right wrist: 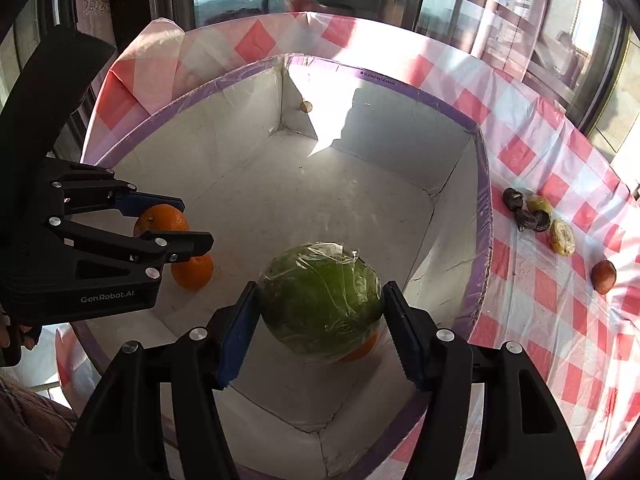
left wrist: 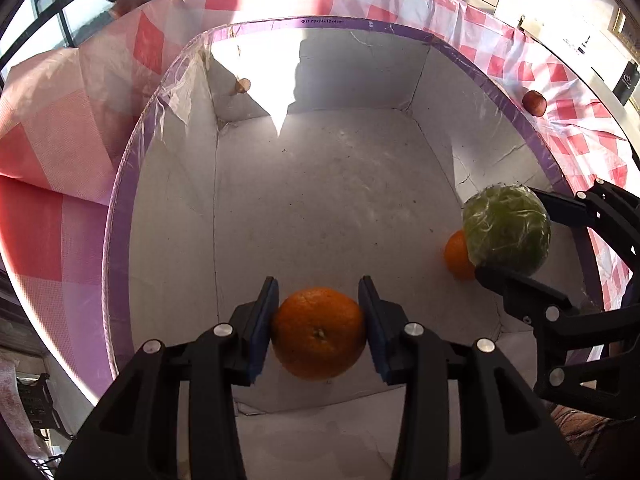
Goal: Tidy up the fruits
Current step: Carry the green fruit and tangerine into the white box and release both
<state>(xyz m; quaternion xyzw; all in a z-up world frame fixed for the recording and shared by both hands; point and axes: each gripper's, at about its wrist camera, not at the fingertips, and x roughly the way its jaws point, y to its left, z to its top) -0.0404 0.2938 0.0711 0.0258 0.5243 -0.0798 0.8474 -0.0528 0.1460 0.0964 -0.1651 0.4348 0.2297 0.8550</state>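
Two fruits going into the box (left wrist: pixel 256 26): left gripper (left wrist: pixel 319 330) pinching an orange (left wrist: pixel 319 332), right gripper (right wrist: pixel 322 320) squeezing the wrapped green fruit (right wrist: pixel 320 300); I'm worrying that slick film slips.

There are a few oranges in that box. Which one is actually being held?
The orange pinched in the left hand-held gripper, stem end facing the camera. Another orange lies loose on the box floor beside the wrapped green fruit.

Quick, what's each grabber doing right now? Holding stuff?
Left gripper: closed on an orange above the box.
Right gripper: closed on the plastic-wrapped green fruit.
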